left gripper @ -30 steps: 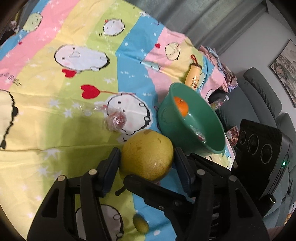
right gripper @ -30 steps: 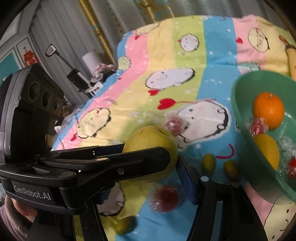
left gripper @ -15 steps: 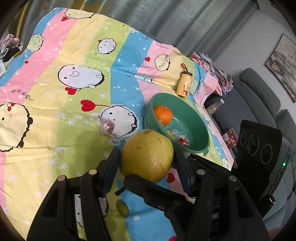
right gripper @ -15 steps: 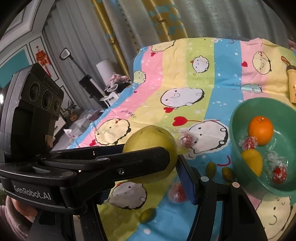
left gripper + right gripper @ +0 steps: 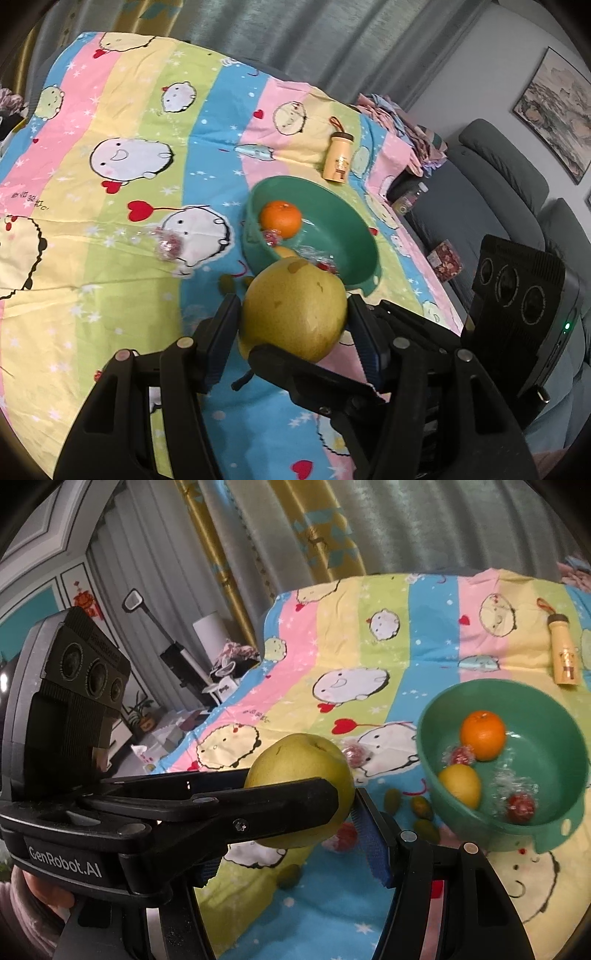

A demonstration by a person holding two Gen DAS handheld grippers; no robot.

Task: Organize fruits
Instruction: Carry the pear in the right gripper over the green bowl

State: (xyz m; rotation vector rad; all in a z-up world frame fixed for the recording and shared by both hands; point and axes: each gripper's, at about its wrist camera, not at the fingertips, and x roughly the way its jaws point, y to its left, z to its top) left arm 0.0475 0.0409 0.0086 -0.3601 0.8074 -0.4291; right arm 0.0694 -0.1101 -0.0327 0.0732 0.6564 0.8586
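Overhead, round dimpled pomelo (image 5: 295, 308), gripper-pinched.

Striped cartoon cloth (image 5: 122, 295) spread below gripper; yellow bottle (image 5: 338, 157) stood far ahead; grey sofa (image 5: 491, 177) at right.

The bench (image 5: 110, 295) is covered by a striped cartoon-print cloth (image 5: 424, 635) in pink, yellow, green and blue. Resting on the cloth: a green bowl (image 5: 354, 236); a yellow bottle (image 5: 338, 162) lying beyond it, apart from the rim; a wrapped red candy (image 5: 168, 245) left of the bowl; several small green fruits (image 5: 421, 806) near the bowl's front.
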